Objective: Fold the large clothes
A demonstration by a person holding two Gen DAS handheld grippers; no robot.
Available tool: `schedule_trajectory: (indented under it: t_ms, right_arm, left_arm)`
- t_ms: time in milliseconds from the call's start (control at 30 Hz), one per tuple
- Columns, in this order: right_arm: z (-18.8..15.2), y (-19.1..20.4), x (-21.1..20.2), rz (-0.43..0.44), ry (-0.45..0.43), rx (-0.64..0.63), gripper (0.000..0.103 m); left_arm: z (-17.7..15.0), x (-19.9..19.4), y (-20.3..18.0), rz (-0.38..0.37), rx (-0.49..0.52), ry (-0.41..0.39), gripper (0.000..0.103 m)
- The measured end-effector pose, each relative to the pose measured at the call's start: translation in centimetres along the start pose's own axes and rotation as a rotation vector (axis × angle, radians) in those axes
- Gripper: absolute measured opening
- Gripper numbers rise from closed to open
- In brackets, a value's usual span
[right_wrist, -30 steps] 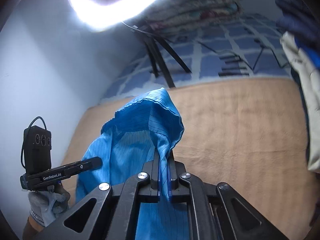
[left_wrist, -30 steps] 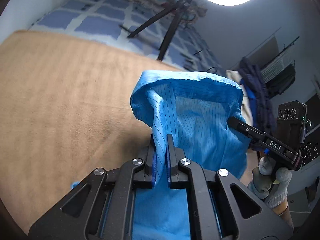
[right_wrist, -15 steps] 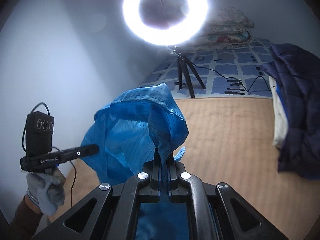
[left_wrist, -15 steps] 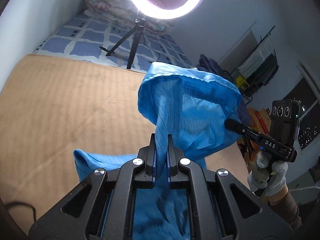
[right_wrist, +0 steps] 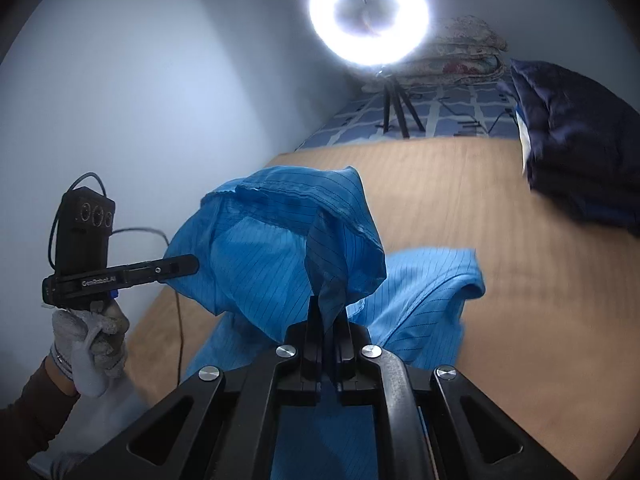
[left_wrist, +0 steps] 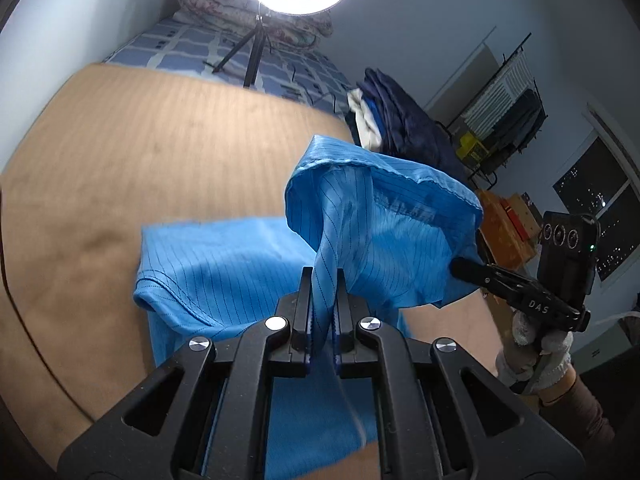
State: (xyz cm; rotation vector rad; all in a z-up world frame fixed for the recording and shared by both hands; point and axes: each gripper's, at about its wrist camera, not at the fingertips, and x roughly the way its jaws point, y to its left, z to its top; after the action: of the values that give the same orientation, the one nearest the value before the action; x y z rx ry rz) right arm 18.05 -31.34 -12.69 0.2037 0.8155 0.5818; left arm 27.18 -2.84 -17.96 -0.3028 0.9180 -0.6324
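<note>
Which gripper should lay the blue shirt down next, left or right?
Neither alone, probably. The left gripper and right gripper each pinch one end of the blue shirt's raised edge, so both likely lower it together onto the tan blanket.

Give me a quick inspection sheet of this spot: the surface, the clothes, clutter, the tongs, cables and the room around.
Surface: tan mat, partly bare.
Job's things: blue garment, one end lifted, the rest on the mat.
Clutter: dark clothes pile at the mat's edge.
Tongs: left tongs and right tongs both shut on the garment.
Cables: black cable beside the left tongs.
Surroundings: ring light on a tripod, checked bedding, rack.
</note>
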Motion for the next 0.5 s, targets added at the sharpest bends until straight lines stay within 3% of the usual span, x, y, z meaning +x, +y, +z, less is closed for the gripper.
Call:
schedule_trajectory:
  t_ms: [233, 500]
  right_arm:
    - [-6.3, 2.6, 0.8, -0.033, 0.050, -0.062, 0.001]
    - [-10.3, 3.7, 1.0, -0.091, 0.082, -0.141, 0.002]
  left_arm:
    - [-6.4, -0.5, 1.7, 0.044, -0.038, 0.030, 0.005]
    - [-10.9, -1.7, 2.7, 0.043, -0.021, 0.052, 0.005]
